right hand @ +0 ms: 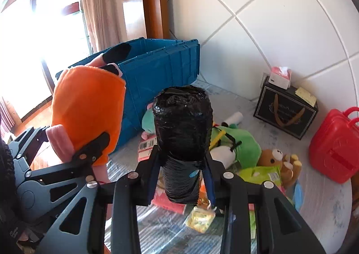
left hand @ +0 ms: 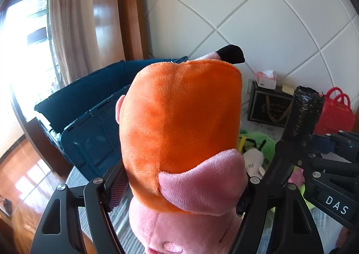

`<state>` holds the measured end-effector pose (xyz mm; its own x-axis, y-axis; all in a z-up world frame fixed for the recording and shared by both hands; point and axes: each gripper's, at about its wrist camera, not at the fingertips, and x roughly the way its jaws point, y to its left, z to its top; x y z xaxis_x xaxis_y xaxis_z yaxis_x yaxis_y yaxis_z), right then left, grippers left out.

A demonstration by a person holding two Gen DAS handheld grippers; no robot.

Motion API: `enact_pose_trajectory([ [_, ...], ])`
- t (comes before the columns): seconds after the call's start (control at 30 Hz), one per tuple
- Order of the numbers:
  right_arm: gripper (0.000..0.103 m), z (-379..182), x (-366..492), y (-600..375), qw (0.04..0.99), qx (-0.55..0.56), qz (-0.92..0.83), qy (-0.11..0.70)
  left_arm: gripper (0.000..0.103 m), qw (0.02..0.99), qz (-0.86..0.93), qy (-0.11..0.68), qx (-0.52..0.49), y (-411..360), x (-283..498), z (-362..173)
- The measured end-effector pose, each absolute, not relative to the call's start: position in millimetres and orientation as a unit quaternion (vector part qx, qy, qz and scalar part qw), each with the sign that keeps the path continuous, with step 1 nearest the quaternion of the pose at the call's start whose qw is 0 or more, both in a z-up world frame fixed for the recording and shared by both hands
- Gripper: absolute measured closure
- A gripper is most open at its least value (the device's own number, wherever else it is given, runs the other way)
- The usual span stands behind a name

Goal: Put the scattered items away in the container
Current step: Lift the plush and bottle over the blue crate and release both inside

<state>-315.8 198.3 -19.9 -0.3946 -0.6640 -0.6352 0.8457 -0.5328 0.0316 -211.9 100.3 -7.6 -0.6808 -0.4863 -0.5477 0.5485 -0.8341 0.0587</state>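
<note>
A: Holding both loads up off the table, you've got your left gripper [left hand: 179, 188] clamped round the orange and pink plush toy [left hand: 179, 123], and your right gripper [right hand: 181, 171] clenched on the black wrapped roll [right hand: 182, 132], which stands upright between the fingers

B: And the blue crate [right hand: 157, 69]?

A: It sits ahead and to your left, against the white tiled wall [right hand: 280, 29], open at the top. From the left wrist camera its rim [left hand: 94, 108] shows just behind the plush, so your left hand looks nearer

B: So the plush goes first?

A: That's my judgement. The plush's long axis points up and away from you, toward the crate. The green plush [right hand: 237, 141], the teddy bear [right hand: 276, 159] and the snack packets [right hand: 202, 218] are on the table, well apart from the crate mouth
</note>
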Motion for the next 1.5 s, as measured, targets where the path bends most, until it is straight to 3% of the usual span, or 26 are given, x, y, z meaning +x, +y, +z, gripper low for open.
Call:
enact_pose_trajectory([
  [0.33,0.069,20.4,-315.1,144.1,0.436,0.265,-0.847,0.150,0.027,0.265,-0.935,0.044,0.230,20.9,-224.8,43.4],
  [0.73,0.069,83.1,-278.1,-20.0,0.448,0.218,-0.861,0.101,0.027,0.288,-0.938,0.020,0.191,-183.0,-210.6,97.9],
  [1.1,0.069,51.5,-243.6,-171.4,0.484,0.270,-0.820,0.139,0.024,0.301,-0.909,0.051,0.285,-324.2,-215.8,23.8],
  [1.3,0.069,19.5,-238.2,-198.2,0.470,0.312,-0.809,0.166,0.020,0.285,-0.897,0.089,0.327,-353.2,-217.2,-12.2],
  [1.5,0.068,8.3,-246.0,-196.8,0.450,0.333,-0.812,0.165,0.020,0.278,-0.888,0.093,0.355,-325.2,-212.4,-21.5],
])
